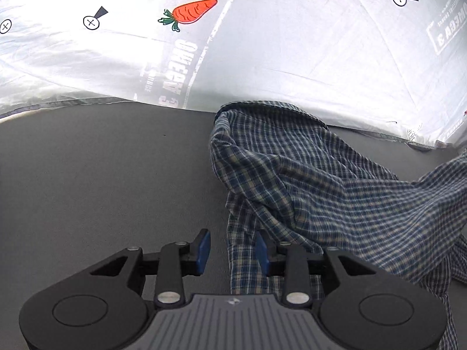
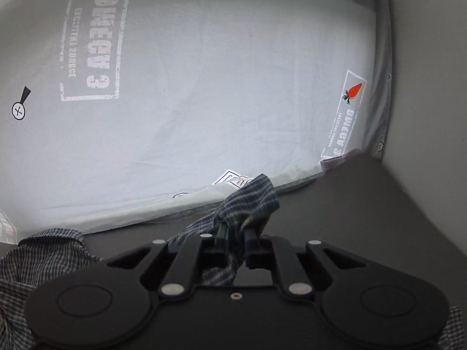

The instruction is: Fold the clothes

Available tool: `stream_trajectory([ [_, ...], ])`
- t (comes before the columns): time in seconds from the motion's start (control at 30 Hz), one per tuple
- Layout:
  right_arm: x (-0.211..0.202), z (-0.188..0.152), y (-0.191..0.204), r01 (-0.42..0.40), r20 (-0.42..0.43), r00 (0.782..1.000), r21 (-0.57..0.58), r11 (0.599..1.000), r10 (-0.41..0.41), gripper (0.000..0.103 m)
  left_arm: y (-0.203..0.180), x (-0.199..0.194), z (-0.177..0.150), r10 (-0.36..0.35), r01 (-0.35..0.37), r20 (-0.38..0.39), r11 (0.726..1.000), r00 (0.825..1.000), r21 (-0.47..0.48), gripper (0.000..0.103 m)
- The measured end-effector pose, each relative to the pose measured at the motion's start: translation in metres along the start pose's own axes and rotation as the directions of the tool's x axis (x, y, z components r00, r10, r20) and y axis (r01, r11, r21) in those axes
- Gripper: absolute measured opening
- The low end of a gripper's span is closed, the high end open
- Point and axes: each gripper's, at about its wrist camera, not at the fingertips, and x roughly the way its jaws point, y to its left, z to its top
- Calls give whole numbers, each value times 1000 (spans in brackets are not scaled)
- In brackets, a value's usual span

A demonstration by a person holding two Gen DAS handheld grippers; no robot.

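A blue and cream plaid shirt lies crumpled on a dark grey surface. My left gripper is open, its blue pads on either side of a hanging edge of the shirt, not closed on it. In the right wrist view, my right gripper is shut on a bunched part of the plaid shirt, which sticks up past the fingertips. More of the shirt lies at the lower left of that view.
A white sheet printed with carrots and grey "OMEGA 3" lettering lies beyond the dark surface. A pale wall stands at the right. A pinkish cloth corner shows at the sheet's edge.
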Motion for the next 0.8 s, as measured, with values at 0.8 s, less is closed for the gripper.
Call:
stream_trajectory([
  [0.8,19,-58,-18,201,-181,958,-119,972,-221,31,-42,44,49,120,-127,79,987,990,96,53],
])
